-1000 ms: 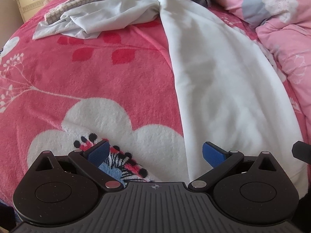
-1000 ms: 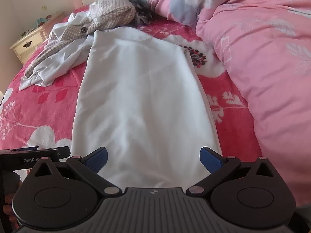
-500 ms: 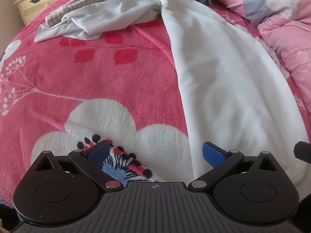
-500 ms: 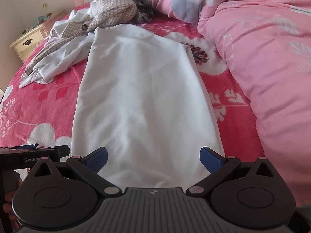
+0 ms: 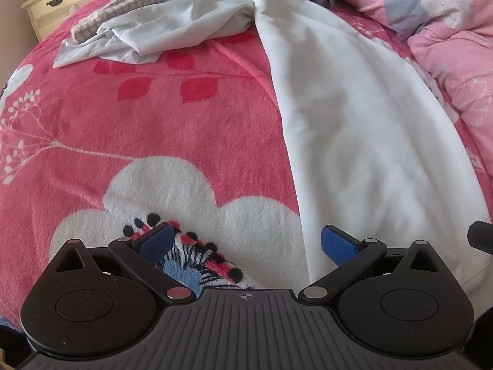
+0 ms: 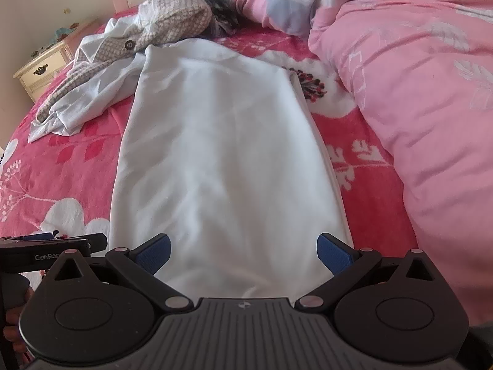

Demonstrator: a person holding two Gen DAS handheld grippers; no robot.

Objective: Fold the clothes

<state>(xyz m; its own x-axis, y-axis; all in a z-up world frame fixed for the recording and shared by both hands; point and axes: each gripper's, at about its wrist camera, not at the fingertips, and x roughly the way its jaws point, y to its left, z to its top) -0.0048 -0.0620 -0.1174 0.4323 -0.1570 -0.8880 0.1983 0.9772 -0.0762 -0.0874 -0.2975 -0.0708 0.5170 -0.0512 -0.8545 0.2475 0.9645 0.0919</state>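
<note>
A long white garment (image 6: pixel 222 154) lies flat on the bed, folded into a narrow strip running away from me. It also shows in the left wrist view (image 5: pixel 363 129) on the right side. My left gripper (image 5: pixel 246 243) is open and empty, low over the bedspread at the garment's near left edge. My right gripper (image 6: pixel 243 249) is open and empty, just above the garment's near end. The left gripper also shows in the right wrist view (image 6: pixel 52 246) at the lower left.
A pink floral bedspread (image 5: pixel 154 117) covers the bed. A heap of clothes, a checked buttoned top (image 6: pixel 172 21) and a pale shirt (image 5: pixel 160 37), lies at the far end. A pink duvet (image 6: pixel 416 92) is bunched on the right. A cream nightstand (image 6: pixel 43 67) stands far left.
Both grippers have edged slightly forward and lower over the bed. The garment has not moved and both grippers stay open.
</note>
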